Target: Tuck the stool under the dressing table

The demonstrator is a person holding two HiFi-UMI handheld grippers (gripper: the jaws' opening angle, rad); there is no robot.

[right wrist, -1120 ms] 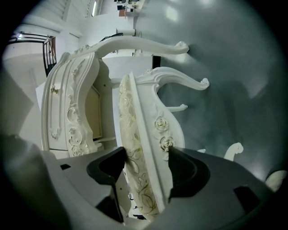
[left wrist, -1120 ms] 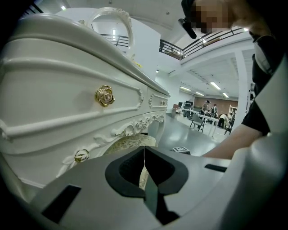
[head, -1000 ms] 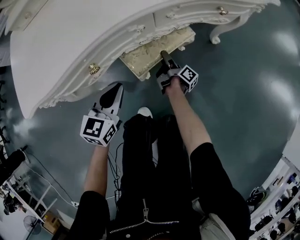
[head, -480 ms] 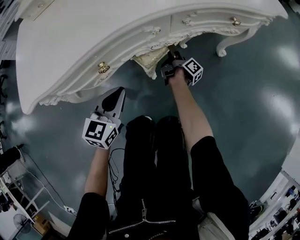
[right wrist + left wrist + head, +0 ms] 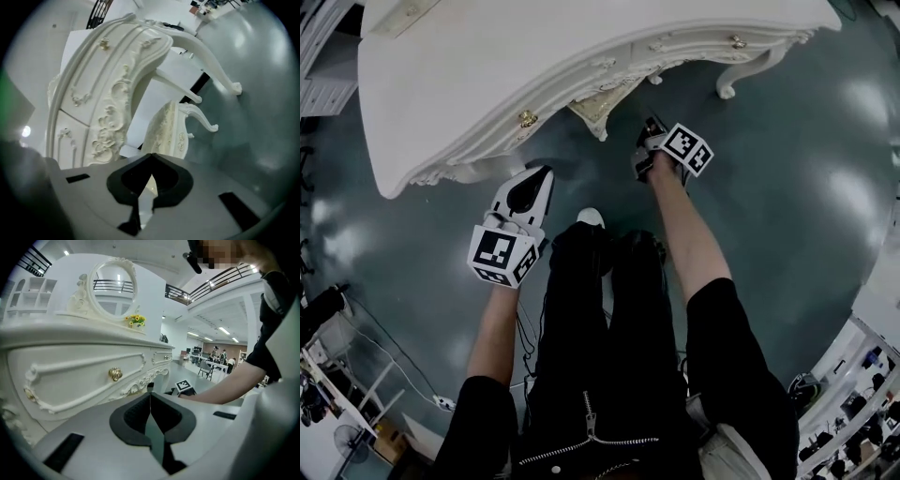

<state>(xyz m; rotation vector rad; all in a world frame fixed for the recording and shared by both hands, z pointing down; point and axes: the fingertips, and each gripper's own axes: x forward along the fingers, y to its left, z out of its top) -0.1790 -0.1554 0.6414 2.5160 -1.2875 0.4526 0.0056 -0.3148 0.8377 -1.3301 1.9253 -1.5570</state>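
Observation:
The white carved dressing table fills the top of the head view. Only a corner of the cream padded stool shows from under its front edge. In the right gripper view the stool stands beneath the table on curved legs. My right gripper hangs just in front of the stool, clear of it. Its jaws are shut with nothing between them. My left gripper is also shut and empty, level with a drawer front and its gold knob.
A curved table leg stands on the dark glossy floor at upper right. The person's black-trousered legs and a white shoe are just behind the grippers. Cables and clutter lie at lower left. An oval mirror tops the table.
The stool has slid further under the table, leaving only a corner showing. My right gripper has come off the stool, drawn back and risen. The left gripper has lifted a little.

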